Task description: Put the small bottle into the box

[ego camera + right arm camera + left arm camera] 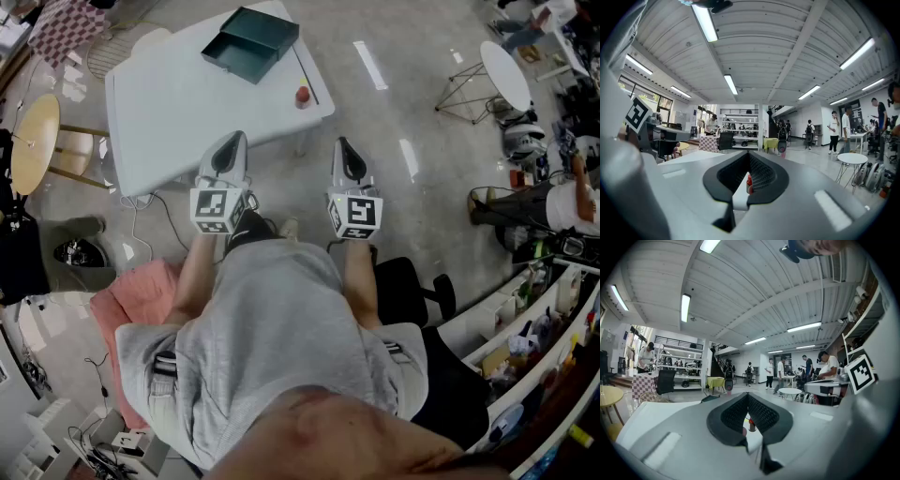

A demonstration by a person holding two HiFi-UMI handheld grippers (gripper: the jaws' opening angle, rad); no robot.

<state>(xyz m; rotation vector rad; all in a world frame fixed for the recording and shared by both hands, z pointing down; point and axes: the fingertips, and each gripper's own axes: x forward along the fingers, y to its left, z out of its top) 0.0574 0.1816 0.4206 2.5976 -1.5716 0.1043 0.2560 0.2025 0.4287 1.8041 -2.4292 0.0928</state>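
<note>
Bottle (pixel 303 96) stands upright (long axis vertical) near box (pixel 251 42).

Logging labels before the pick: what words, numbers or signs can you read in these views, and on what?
No words or numbers can be read in any view.
The marker cube on the left gripper: a black-and-white square code, no letters.
The marker cube on the right gripper: the same kind of code.
The small bottle: any label is too small to read.
The box: no print shows.
</note>
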